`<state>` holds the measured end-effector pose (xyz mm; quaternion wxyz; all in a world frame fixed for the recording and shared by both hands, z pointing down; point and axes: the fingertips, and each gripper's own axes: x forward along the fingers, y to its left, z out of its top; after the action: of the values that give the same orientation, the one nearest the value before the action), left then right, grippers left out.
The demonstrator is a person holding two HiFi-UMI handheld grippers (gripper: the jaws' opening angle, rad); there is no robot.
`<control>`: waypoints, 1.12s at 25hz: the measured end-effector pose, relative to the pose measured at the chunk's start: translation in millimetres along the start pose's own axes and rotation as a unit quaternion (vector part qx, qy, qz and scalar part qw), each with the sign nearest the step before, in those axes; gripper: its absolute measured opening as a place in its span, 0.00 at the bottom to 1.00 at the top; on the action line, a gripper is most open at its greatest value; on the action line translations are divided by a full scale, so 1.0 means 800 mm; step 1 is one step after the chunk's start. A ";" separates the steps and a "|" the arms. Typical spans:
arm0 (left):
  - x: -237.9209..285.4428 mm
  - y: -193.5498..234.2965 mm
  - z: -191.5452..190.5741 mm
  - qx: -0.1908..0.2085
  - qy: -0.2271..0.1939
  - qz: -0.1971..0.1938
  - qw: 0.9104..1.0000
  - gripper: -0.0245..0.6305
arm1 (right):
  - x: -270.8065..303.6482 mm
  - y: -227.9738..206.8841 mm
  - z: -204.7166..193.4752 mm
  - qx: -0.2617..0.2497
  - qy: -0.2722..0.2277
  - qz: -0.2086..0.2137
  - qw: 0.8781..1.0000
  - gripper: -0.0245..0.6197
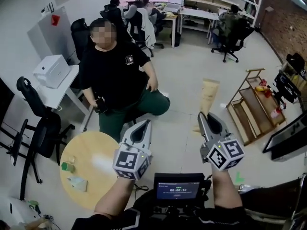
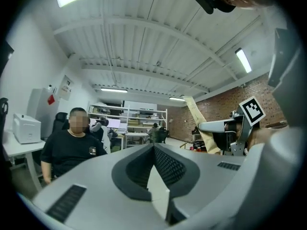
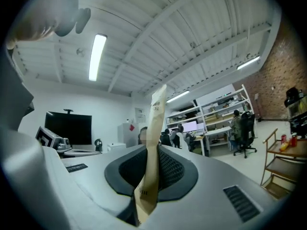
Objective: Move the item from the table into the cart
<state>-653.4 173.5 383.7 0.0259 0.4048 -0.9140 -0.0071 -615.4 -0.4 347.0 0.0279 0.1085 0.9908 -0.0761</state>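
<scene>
My right gripper (image 1: 202,115) is shut on a flat brown paper packet (image 1: 209,96), which stands up out of the jaws. In the right gripper view the packet (image 3: 153,143) is pinched edge-on between the dark pads. My left gripper (image 1: 146,122) is shut with nothing in it, its fingers meeting at the tip (image 2: 154,145). Both are held level above the floor, side by side. The round wooden table (image 1: 98,150) lies at the lower left with a small green item (image 1: 67,166) and a white packet (image 1: 77,183) on it. The wooden cart (image 1: 250,113) stands to the right.
A seated person in a black shirt (image 1: 115,71) is straight ahead, close to the table. A black chair (image 1: 38,123) and a white desk with a printer (image 1: 50,71) are at the left. The cart holds a few red and yellow items (image 1: 263,87). Office desks and people fill the back.
</scene>
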 end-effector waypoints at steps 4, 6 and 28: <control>0.056 -0.090 0.000 0.009 0.005 -0.076 0.997 0.04 | -0.080 -0.079 0.017 -0.002 -0.018 -0.072 0.997 0.10; 0.083 -0.141 -0.001 0.008 0.005 -0.108 0.994 0.04 | -0.125 -0.119 0.024 -0.005 -0.024 -0.104 0.994 0.10; 0.267 -0.884 0.000 0.027 -0.011 -0.474 0.880 0.04 | -0.756 -0.472 0.134 -0.043 -0.090 -0.448 0.889 0.10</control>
<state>-273.8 -459.9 368.1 -0.0022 0.7904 -0.6126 0.0019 -104.5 -508.8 339.5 0.0849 -0.3553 0.9297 -0.0476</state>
